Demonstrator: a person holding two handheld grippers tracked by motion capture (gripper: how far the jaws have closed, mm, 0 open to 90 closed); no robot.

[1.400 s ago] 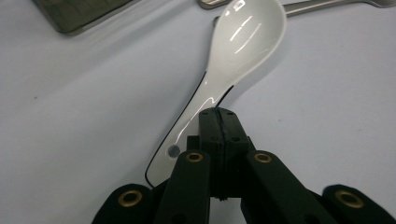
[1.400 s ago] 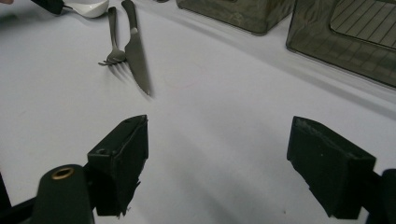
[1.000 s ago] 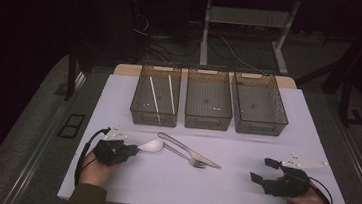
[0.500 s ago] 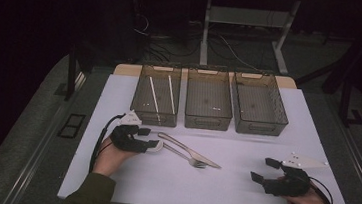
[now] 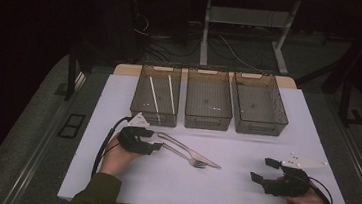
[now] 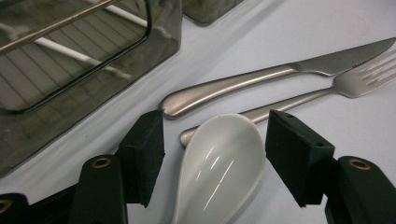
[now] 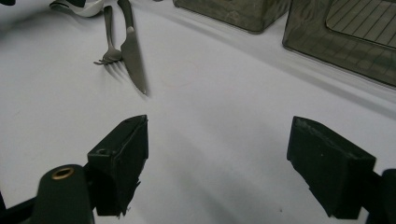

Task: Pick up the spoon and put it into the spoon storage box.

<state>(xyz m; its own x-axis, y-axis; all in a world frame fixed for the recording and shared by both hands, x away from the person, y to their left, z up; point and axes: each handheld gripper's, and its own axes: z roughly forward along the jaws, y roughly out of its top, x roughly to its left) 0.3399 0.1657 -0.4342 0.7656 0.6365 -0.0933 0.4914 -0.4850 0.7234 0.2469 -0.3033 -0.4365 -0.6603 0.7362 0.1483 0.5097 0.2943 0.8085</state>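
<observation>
White spoon (image 6: 219,163) between the spread jaws of the left claw (image 6: 215,149), on the desk (image 5: 241,188).
The jaws flank its glossy bowl without clearly touching; a knife (image 6: 261,77) and fork (image 6: 327,88) lie just beyond (handles near). The right claw (image 7: 217,163) gapes wide, holding nothing; three bins (image 5: 209,97) stand behind.

Three smoked-plastic bins in row at far edge of surface: left bin (image 5: 155,93), middle bin (image 5: 209,97), right bin (image 5: 260,102). Two thin sticks (image 5: 154,93) inside left bin. One knife (image 6: 275,77). One fork (image 6: 327,90). One white spoon (image 6: 219,166). Two hand-held grippers: left (image 5: 156,147), right (image 5: 264,170).
</observation>
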